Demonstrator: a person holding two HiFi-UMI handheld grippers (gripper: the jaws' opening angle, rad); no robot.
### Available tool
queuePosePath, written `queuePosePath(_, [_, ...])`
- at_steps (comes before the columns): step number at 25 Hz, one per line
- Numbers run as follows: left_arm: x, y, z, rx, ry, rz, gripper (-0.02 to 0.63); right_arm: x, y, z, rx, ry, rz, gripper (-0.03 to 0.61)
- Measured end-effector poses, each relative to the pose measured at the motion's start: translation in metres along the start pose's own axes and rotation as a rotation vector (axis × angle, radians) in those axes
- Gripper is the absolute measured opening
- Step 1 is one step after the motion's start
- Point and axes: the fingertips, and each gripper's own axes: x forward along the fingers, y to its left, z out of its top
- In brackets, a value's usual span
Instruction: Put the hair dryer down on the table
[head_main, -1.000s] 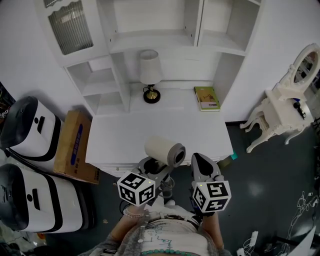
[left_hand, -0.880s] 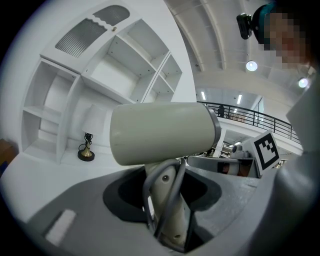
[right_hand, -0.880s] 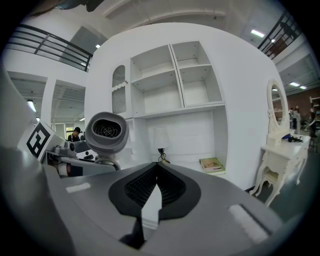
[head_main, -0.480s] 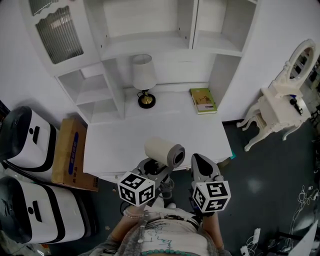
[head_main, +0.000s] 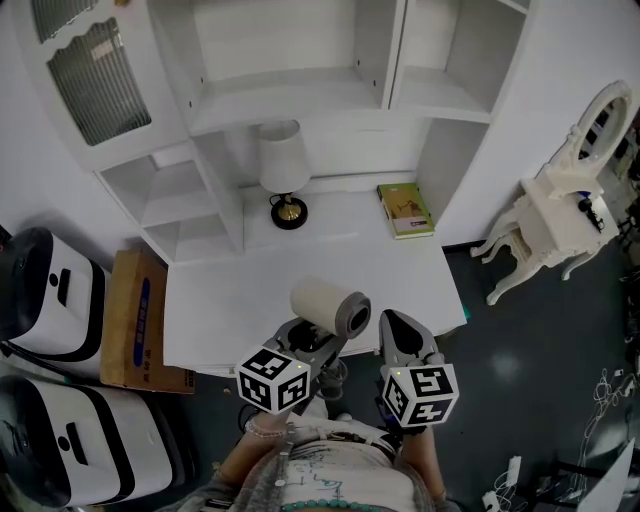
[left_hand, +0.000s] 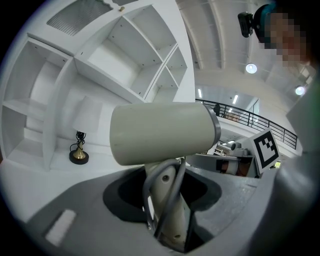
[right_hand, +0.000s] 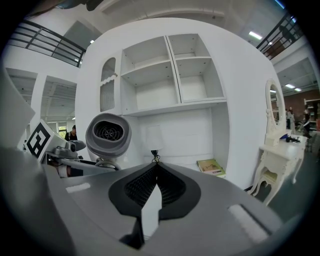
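My left gripper (left_hand: 167, 215) is clamped on the handle of the one hair dryer (left_hand: 162, 132), holding it up in the air with its barrel crosswise. From the head view it hangs over the near edge of the table (head_main: 300, 265). My right gripper (right_hand: 156, 170) is closed on nothing, just beside it. The table's front and middle are bare. One lamp (head_main: 284, 170) and one book (head_main: 406, 209) sit at the back, apart from each other.

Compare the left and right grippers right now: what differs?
Left gripper is shut on the hair dryer by its handle; right gripper holds nothing. Left jaws stand apart round the handle; right jaws meet at their tips. Both sit side by side at the table front edge.
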Motion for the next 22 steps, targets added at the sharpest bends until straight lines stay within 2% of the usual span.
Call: queuePosePath(22, [0.040, 0.068, 0.029, -0.002, 0.028, -0.032, 0.186, 0.081, -0.008, 0.021, -0.008, 0.014, -0.019, 0.029])
